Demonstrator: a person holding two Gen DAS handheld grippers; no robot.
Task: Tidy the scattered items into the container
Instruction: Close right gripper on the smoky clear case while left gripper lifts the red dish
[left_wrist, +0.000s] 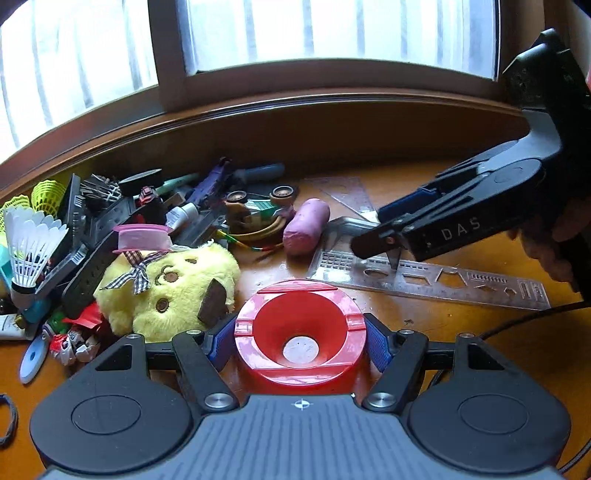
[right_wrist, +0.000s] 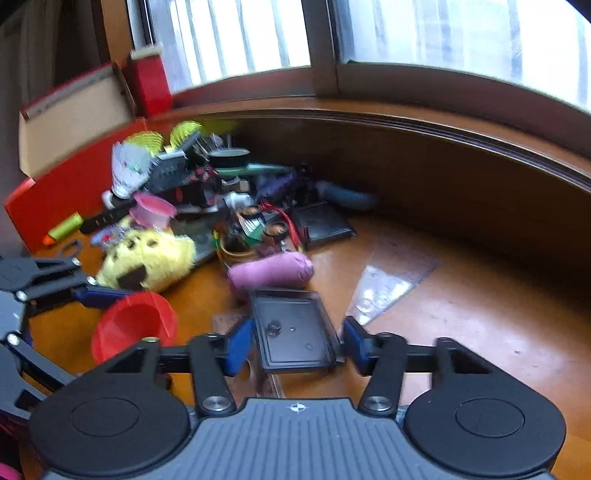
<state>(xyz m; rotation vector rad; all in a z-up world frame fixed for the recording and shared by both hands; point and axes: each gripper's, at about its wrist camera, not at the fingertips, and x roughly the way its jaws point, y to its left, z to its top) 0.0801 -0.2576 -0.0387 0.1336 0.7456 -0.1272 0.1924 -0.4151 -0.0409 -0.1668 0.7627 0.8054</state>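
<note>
One red ashtray pinched by left gripper; right gripper brackets one dark tray.

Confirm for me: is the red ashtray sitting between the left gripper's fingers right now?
Yes, in the left wrist view the red ashtray sits between the left gripper fingers, both blue pads against its sides.

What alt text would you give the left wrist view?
The left gripper is closed on a red ashtray on a wooden table. To its right, the right gripper reaches over a metal stencil ruler; a yellow plush toy and a pile of clutter lie left.
</note>
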